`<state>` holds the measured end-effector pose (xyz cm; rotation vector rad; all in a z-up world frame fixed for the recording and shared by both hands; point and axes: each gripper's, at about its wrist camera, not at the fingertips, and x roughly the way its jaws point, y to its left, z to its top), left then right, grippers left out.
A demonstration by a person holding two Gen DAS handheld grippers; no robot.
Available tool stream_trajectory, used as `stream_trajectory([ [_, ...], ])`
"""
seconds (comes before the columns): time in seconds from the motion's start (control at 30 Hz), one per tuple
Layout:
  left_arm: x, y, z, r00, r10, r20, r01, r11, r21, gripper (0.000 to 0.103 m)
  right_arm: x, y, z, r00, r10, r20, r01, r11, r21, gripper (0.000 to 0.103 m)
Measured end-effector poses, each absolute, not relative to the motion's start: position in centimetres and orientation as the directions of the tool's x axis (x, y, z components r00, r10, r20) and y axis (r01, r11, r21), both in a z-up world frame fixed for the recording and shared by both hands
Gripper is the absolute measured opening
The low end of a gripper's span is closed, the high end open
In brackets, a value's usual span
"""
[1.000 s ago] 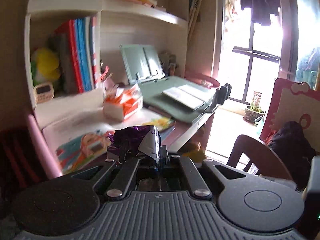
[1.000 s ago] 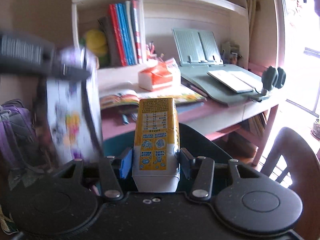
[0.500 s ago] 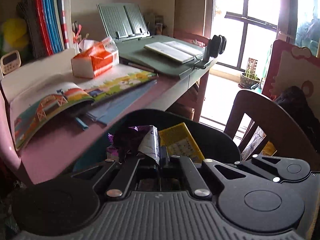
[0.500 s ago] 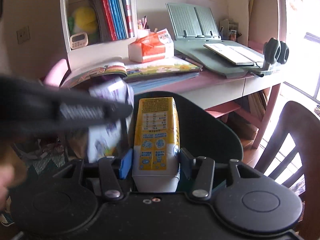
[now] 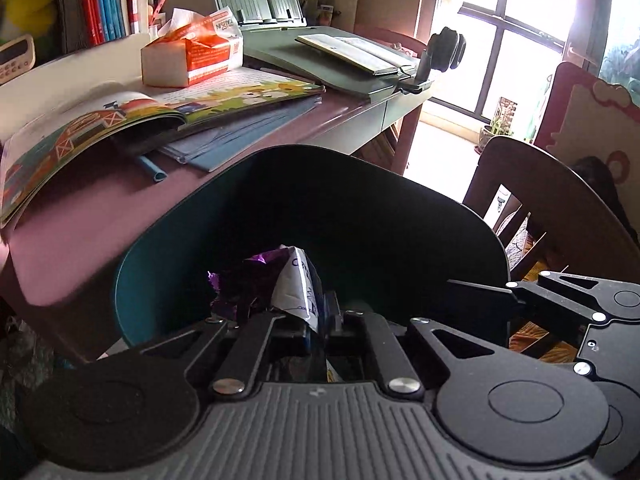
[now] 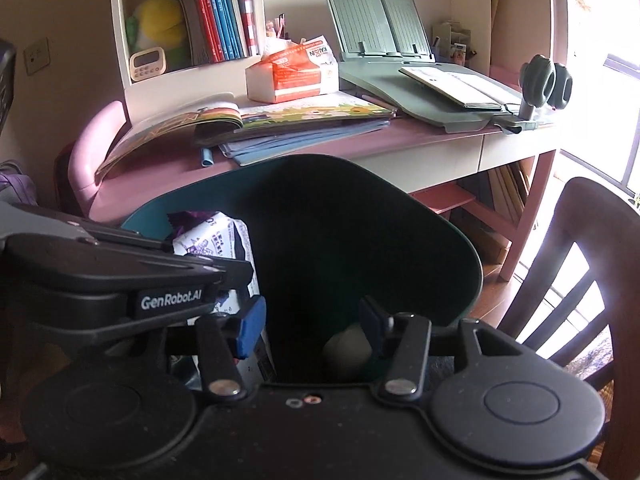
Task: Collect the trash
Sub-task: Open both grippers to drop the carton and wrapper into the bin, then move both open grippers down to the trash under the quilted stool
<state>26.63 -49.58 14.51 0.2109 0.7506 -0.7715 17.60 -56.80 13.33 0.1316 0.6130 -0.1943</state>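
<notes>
A dark teal trash bin (image 5: 168,216) stands in front of the desk, and both grippers hang over its mouth. My left gripper (image 5: 316,320) pinches a crumpled purple and white wrapper (image 5: 288,280) over the bin's left side. Its jaws are just starting to open, with the wrapper still between them. The wrapper (image 6: 216,240) and the left gripper (image 6: 224,268) also show at the left of the right wrist view. My right gripper (image 6: 312,320) is open and empty above the bin (image 6: 460,240). A pale shape (image 6: 348,344) lies deep inside; the yellow carton is out of sight.
Behind the bin runs a pink desk (image 6: 168,176) with an open picture book (image 5: 120,116), an orange tissue pack (image 5: 192,56) and a green book stand (image 6: 380,28). A dark wooden chair (image 6: 592,272) stands close at the right. Shelves of books rise behind.
Both grippers have sunk toward the bin's mouth. The yellow carton that the right gripper held is gone from between its jaws. The left gripper still holds the wrapper.
</notes>
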Motion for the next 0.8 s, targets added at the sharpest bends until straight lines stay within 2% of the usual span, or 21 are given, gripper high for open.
stream_trajectory([
  [0.1,26.4,-48.7,15.0,0.484,-0.552,-0.679,0.687,0.721,-0.096,0.018,17.1,-56.1,13.9,0.802,-0.155,-0.577,0.216,0.976,0.037,0.053],
  [0.2,26.1,-47.6,15.7,0.505,-0.549,-0.666,0.675,0.732,-0.092,0.050,16.4,-55.4,14.6,0.804,-0.172,-0.569,0.213,0.977,0.007,0.054],
  [0.23,25.9,-47.1,15.9,0.515,-0.554,-0.654,0.671,0.735,-0.093,0.065,16.1,-55.2,14.8,0.806,-0.171,-0.566,0.212,0.977,0.007,0.054],
  [0.27,25.6,-46.6,16.3,0.529,-0.559,-0.639,0.669,0.738,-0.091,0.069,15.8,-55.0,15.1,0.806,-0.167,-0.568,0.208,0.978,0.006,0.054],
  [0.5,23.3,-42.3,18.7,0.539,-0.590,-0.601,0.667,0.735,-0.124,0.069,13.5,-52.5,17.6,0.837,-0.138,-0.530,0.164,0.986,0.002,0.056],
  [0.8,19.9,-33.1,20.7,0.620,-0.554,-0.556,0.613,0.784,-0.098,0.075,11.2,-45.6,19.6,0.866,-0.006,-0.500,0.011,1.000,0.006,0.056],
])
